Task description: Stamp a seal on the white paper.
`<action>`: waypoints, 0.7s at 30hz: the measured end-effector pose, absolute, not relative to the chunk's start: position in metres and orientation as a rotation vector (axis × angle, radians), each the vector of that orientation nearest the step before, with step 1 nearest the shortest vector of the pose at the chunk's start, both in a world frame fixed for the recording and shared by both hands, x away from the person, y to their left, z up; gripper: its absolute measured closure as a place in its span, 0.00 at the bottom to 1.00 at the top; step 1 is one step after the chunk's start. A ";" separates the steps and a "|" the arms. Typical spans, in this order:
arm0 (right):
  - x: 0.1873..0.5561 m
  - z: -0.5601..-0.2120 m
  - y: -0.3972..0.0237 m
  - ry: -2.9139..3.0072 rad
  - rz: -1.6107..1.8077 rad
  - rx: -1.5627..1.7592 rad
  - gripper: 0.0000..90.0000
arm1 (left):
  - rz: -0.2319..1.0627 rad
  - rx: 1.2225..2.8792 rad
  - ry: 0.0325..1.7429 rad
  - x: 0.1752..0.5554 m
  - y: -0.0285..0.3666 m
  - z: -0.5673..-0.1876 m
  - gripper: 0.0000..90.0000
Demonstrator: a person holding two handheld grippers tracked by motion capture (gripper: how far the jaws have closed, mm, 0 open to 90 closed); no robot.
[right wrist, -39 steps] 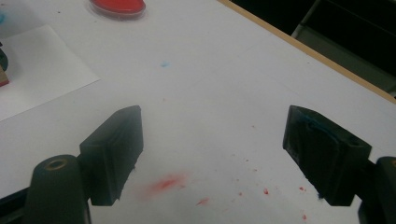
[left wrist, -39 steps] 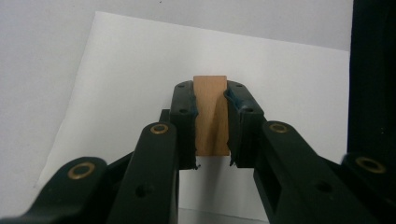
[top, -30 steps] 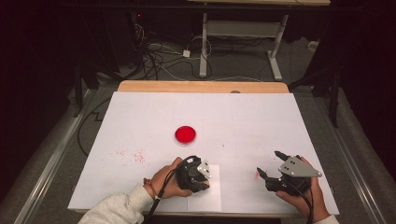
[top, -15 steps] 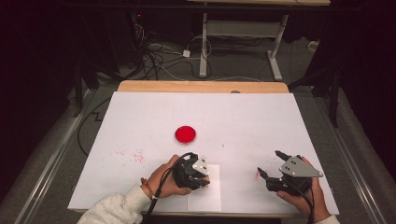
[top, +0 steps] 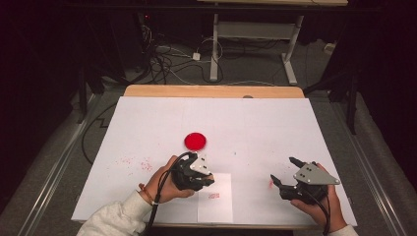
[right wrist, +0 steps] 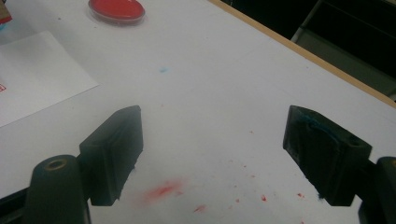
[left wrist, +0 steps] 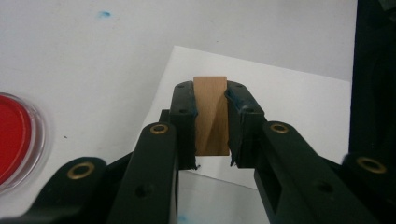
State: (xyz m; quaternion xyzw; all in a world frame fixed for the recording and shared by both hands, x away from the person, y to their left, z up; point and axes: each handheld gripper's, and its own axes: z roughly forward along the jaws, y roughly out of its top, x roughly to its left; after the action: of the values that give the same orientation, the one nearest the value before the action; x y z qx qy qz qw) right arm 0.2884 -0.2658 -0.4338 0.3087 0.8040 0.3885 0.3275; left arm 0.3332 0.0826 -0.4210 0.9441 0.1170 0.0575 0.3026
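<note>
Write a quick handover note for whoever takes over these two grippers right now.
Left gripper: fingers shut on the wooden stamp, held over the small paper sheet.
Right gripper: open, empty, near the table's right front.
Red ink dish: on the table beyond the sheet.
Done: one red print on the sheet.
Left: probably re-ink or set the stamp down; I can't tell which.

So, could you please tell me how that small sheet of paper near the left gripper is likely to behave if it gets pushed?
The sheet of paper lies flat and thin on the white table cover, so it probably slides or buckles rather than resisting. It looks light and floppy, likely hard to pinch at an edge. Nothing weighs it down: the wooden stamp sits in the left gripper above it, so it may shift easily.
</note>
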 end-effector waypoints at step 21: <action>0.290 -0.430 -0.265 2.092 1.016 0.790 0.22 | 0.239 2.462 0.371 0.340 0.101 -0.410 0.81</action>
State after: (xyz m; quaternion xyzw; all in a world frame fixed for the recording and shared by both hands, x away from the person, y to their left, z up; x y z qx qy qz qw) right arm 0.2899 -0.2646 -0.4300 0.3028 0.8023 0.3896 0.3359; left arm 0.3398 0.1013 -0.4095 0.9342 0.1410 0.0908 0.3149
